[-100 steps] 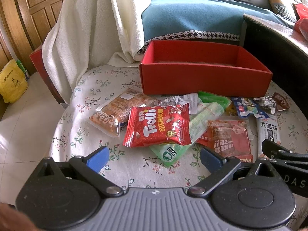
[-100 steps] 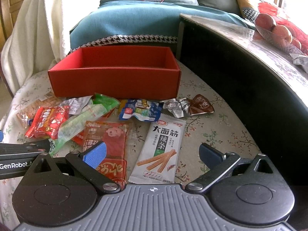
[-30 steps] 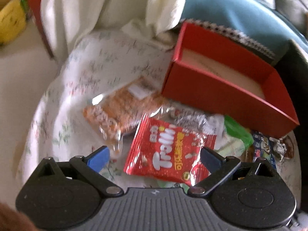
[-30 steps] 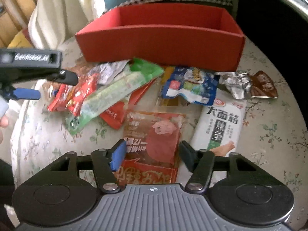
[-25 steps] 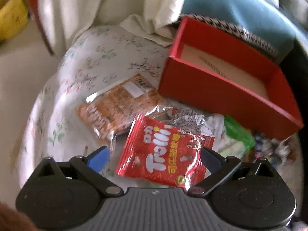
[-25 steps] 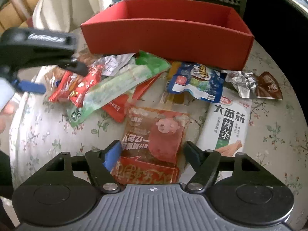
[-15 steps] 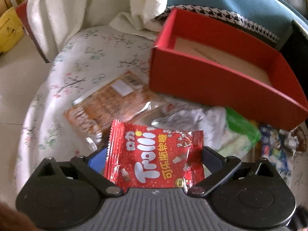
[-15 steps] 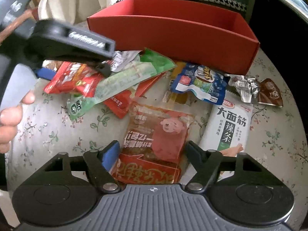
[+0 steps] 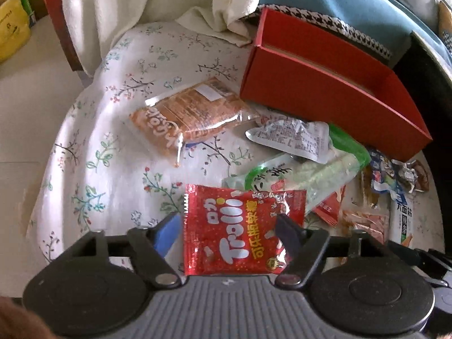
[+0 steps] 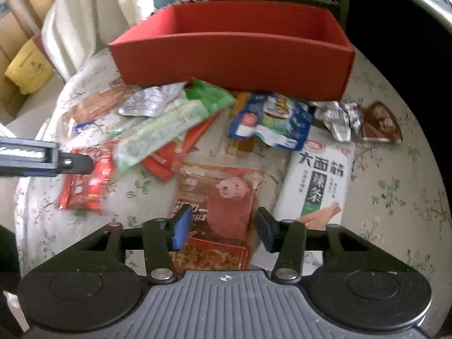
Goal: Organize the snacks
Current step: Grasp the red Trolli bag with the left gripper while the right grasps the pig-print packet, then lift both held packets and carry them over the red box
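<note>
Down near the front edge of the floral table (image 9: 93, 130), the left gripper (image 9: 228, 226) is pinching the red Trolli gummy bag (image 9: 243, 226) between narrowed fingers, and I'd say lifting it level before swinging over to the red box (image 9: 319, 96) is the way to go so it isn't dragging the green packet (image 9: 308, 175) along. Its long axis is running across the jaws, logo reading sideways, while the right gripper (image 10: 223, 226) is hovering half-open over the pig-print packet (image 10: 223, 197), not gripping it.
</note>
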A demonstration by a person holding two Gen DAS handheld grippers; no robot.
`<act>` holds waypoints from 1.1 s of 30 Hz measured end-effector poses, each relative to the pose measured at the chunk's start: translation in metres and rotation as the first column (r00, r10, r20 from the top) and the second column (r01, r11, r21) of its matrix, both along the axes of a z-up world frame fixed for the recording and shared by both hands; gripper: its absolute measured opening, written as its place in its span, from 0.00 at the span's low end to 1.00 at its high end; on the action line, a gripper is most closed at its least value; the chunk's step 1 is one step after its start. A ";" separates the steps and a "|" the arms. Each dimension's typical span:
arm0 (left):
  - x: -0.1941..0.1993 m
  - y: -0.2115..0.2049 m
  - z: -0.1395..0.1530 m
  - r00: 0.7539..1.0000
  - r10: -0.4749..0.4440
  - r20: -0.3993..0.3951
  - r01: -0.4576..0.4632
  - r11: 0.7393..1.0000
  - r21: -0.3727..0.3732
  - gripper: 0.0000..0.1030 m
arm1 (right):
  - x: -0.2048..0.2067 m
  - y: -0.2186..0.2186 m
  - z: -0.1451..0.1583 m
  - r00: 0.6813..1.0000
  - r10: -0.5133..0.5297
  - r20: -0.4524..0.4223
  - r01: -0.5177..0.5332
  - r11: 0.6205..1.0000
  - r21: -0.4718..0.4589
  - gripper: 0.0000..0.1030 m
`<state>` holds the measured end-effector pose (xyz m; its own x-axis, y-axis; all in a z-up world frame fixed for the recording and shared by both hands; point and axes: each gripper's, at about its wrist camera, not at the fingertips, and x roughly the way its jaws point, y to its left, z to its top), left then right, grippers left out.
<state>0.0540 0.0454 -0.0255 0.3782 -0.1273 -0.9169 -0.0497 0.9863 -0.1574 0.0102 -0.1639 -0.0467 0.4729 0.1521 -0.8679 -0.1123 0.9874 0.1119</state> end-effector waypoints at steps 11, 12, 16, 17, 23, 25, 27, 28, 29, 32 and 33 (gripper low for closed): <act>-0.018 -0.047 0.025 0.733 -0.677 0.073 0.608 0.699 0.377 0.77 | -0.012 0.003 0.006 0.999 0.041 -0.029 -0.041 0.999 -0.024 0.83; -0.018 -0.050 0.020 0.698 -0.715 0.050 0.649 0.660 0.379 0.77 | -0.013 0.004 0.005 0.999 0.044 -0.031 -0.045 0.999 -0.027 0.83; -0.019 -0.059 0.003 0.554 -0.832 -0.013 0.782 0.515 0.352 0.78 | -0.012 0.006 0.005 0.998 0.045 -0.047 -0.046 0.998 -0.030 0.85; -0.022 -0.061 -0.002 0.524 -0.852 -0.023 0.802 0.483 0.352 0.78 | -0.010 0.006 0.005 0.998 0.042 -0.052 -0.044 0.999 -0.026 0.86; -0.017 -0.063 -0.021 0.504 -0.863 -0.024 0.823 0.471 0.318 0.87 | -0.005 0.017 -0.002 0.996 0.063 -0.062 -0.067 0.995 -0.072 0.88; -0.013 -0.059 -0.020 0.562 -0.826 -0.037 0.796 0.528 0.294 0.84 | -0.003 0.020 -0.003 0.996 0.067 -0.058 -0.072 0.993 -0.094 0.87; -0.017 -0.056 -0.017 0.624 -0.780 -0.044 0.755 0.588 0.291 0.79 | -0.004 0.024 -0.002 0.996 0.079 -0.052 -0.084 0.991 -0.106 0.82; -0.021 -0.055 -0.017 0.643 -0.764 -0.047 0.739 0.603 0.300 0.77 | -0.004 0.026 -0.001 0.995 0.092 -0.049 -0.096 0.990 -0.102 0.74; -0.026 -0.055 -0.016 0.665 -0.746 -0.047 0.720 0.622 0.307 0.73 | -0.005 0.027 0.000 0.995 0.094 -0.046 -0.098 0.990 -0.100 0.72; -0.036 -0.049 -0.010 0.735 -0.677 -0.045 0.667 0.709 0.229 0.70 | -0.004 0.028 0.001 0.995 0.088 -0.042 -0.092 0.991 -0.098 0.70; -0.036 -0.047 -0.009 0.760 -0.648 -0.045 0.643 0.740 0.197 0.69 | -0.005 0.028 0.001 0.995 0.087 -0.042 -0.091 0.992 -0.092 0.70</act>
<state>0.0177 -0.0015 -0.0348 0.2924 -0.1753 -0.9401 0.6113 0.7902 0.0428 0.0056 -0.1363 -0.0462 0.4280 0.1093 -0.8971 -0.1975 0.9800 0.0251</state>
